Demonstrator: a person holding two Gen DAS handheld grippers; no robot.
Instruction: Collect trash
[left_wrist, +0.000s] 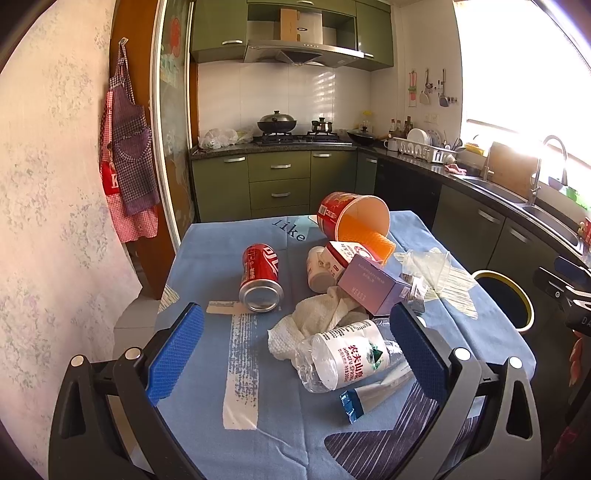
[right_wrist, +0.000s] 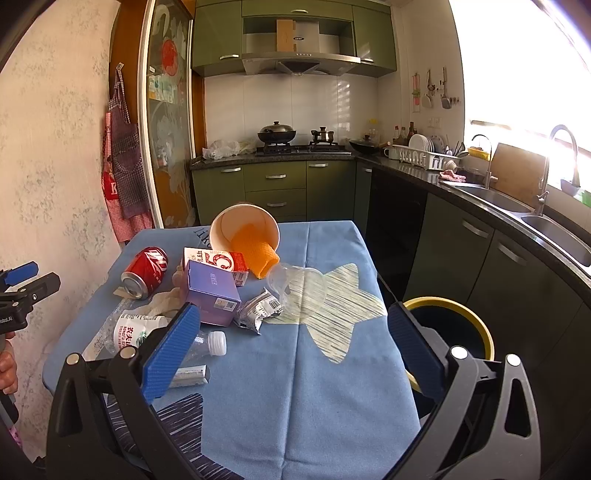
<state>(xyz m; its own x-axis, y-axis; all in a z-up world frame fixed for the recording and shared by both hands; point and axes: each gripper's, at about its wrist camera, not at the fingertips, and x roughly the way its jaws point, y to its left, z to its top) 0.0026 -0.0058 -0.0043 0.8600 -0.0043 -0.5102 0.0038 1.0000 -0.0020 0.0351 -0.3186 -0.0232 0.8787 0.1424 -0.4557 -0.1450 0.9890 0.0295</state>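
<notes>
My pads (left_wrist: 177, 354) are rough blue rubber w/ matt black plastic arms. Cloth (left_wrist: 207, 424) is matt woven fabric. Can (left_wrist: 260, 277) at centre: glossy metal. Bottle (left_wrist: 343, 356) lower right: clear crinkled plastic, paper label. Tissue (left_wrist: 314, 317): soft paper.

The tablecloth (left_wrist: 207, 258) is blue, with a pale striped star at three o'clock and dark navy streaks at six. The can (left_wrist: 259, 275) is red with white lettering. The box (left_wrist: 373, 288) is lilac. An orange cloth (left_wrist: 369, 240) spills from a red-and-white tub (left_wrist: 343, 214). The bin (right_wrist: 480, 332) has a yellow rim. Gripper pads (left_wrist: 177, 354) are blue.
</notes>
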